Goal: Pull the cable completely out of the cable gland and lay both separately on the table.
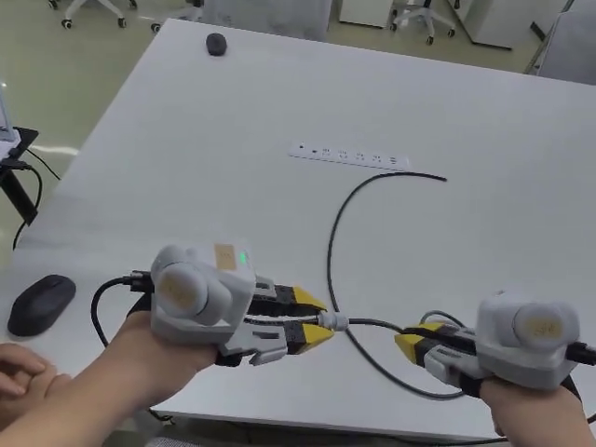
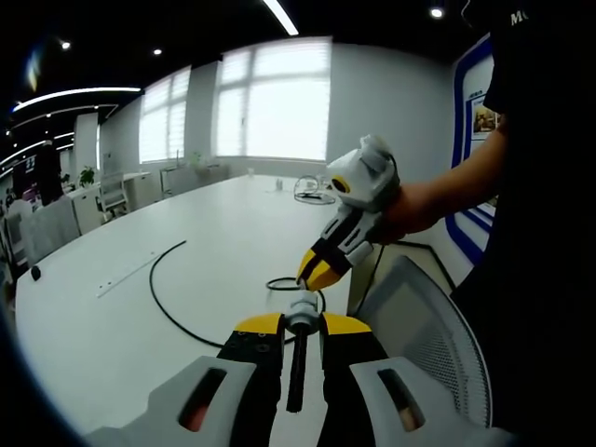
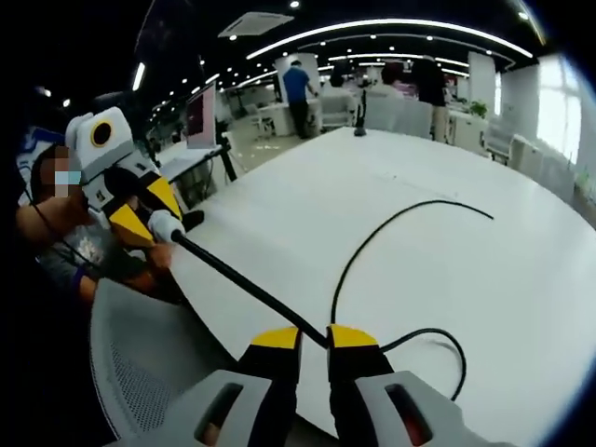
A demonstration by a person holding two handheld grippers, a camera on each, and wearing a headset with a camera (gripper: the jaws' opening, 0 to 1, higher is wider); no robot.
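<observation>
You held the small pale-grey cable gland (image 1: 332,322) in the air at the near edge of the bench (image 1: 233,121), pinched between the yellow tips of your left tool (image 1: 321,319), with the thin black cable (image 1: 331,244) still threaded through it. From the gland the cable ran in a straight, taut stretch to your right tool (image 1: 402,337), whose jaws were closed on it. Past that it curled into a small loop, then swept across the bench top in a long arc, its free end lying flat.

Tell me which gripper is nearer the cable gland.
Left. The left gripper holds the cable gland in its fingers; the right gripper grips the cable, apart from the gland.
</observation>
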